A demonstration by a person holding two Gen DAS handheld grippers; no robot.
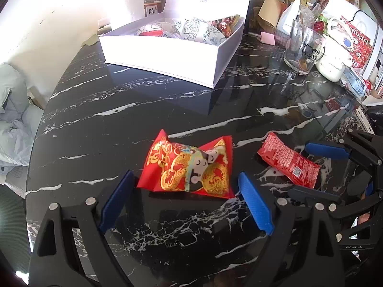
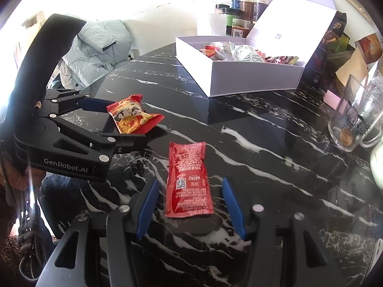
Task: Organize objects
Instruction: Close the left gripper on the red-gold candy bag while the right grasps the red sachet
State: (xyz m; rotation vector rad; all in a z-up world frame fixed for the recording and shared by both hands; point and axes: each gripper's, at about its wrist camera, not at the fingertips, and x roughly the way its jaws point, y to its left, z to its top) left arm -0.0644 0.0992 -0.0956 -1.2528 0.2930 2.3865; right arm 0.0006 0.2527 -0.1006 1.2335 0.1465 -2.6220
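Note:
A red and gold sweet packet [image 1: 189,167] with a cartoon figure lies on the black marble table [image 1: 143,110]. My left gripper [image 1: 185,177] is open, one blue pad on each side of the packet and neither pressing it; the right wrist view shows the same packet [image 2: 134,119]. To its right lies a red ketchup sachet [image 2: 189,179], flat and printed side up. My right gripper [image 2: 190,181] is open astride the sachet with a gap at both sides. The sachet [image 1: 287,160] also shows in the left wrist view. An open white box [image 1: 167,55] holding several wrapped snacks stands farther back.
A glass mug [image 2: 354,119] with a cat print stands at the right, beside a white jar and a pile of packets and cards. Jars [image 2: 244,7] line the wall behind the box. A pale padded jacket [image 2: 95,52] hangs off the table's left edge.

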